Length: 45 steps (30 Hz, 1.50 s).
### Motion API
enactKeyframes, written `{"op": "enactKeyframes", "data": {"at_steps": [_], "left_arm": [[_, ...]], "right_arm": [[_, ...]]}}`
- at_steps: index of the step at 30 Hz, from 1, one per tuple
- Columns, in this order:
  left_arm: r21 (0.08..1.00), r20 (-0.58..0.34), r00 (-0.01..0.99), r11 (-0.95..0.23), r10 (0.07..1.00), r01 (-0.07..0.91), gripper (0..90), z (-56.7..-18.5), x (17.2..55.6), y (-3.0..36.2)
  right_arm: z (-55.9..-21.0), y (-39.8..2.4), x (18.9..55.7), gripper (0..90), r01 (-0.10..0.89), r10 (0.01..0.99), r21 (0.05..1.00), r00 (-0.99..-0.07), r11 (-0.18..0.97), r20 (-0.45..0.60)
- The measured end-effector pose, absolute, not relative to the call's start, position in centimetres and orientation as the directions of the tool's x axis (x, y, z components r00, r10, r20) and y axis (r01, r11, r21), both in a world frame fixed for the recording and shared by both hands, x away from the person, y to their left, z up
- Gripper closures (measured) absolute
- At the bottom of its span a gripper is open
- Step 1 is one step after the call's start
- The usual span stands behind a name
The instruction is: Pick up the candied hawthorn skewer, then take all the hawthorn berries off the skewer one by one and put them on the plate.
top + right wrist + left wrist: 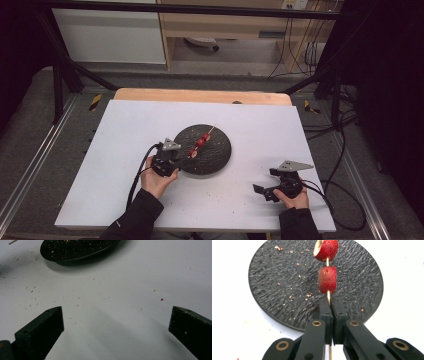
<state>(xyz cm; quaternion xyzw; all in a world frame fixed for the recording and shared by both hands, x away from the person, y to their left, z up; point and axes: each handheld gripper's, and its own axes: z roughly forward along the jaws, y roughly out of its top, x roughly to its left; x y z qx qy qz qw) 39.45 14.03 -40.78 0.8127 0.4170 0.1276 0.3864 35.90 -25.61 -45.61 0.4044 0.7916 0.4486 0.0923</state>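
A thin wooden skewer carries red fruit pieces and slants over a round black plate in the middle of the white table. My left gripper sits at the plate's near left edge, shut on the skewer's lower end. In the left gripper view the stick rises from between the closed jaws of the left gripper, with one red piece close above and another higher up, over the plate. My right gripper rests on the table at the near right, open with nothing between its jaws.
Crumbs speckle the plate and the white table top. In the right gripper view the right gripper spans bare white surface, with the plate's rim farther off. A wooden strip borders the table's far edge; cables trail off to the right.
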Motion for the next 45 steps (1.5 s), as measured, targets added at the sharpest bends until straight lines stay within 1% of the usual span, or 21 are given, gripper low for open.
{"op": "enactKeyframes", "data": {"at_steps": [8,10,14,23,29,35,45], "left_arm": [[0.771,-0.094,0.671,-0.373,0.735,0.516,88.4,-40.8,37.6,16.2],[0.778,-0.105,0.678,-0.364,0.728,0.512,88.4,-40.8,37.2,16.7],[0.792,-0.094,0.698,-0.372,0.71,0.485,88.4,-40.8,36.3,17.5],[0.826,-0.11,0.739,-0.353,0.665,0.44,88.4,-41.5,34.7,19.0],[0.832,-0.099,0.751,-0.359,0.653,0.422,88.3,-42.1,34.0,19.3],[0.836,-0.118,0.76,-0.349,0.639,0.424,88.4,-42.6,33.6,19.8],[0.846,-0.111,0.775,-0.35,0.623,0.403,88.4,-42.6,33.3,19.4]], "right_arm": [[-45.6,-25.5,35.9,0.9,0.56,0.724,0.785,-0.653,0.264,0.222],[-45.5,-25.3,35.9,0.9,0.566,0.725,0.784,-0.648,0.254,0.233],[-45.3,-24.9,35.9,0.9,0.558,0.718,0.791,-0.654,0.249,0.236],[-45.0,-23.6,35.9,0.7,0.554,0.707,0.792,-0.666,0.257,0.237],[-44.8,-22.4,35.9,0.6,0.556,0.697,0.789,-0.673,0.259,0.246],[-44.6,-21.1,36.1,0.7,0.551,0.688,0.793,-0.682,0.26,0.248],[-43.8,-18.9,36.1,0.7,0.533,0.669,0.804,-0.702,0.264,0.246]]}}
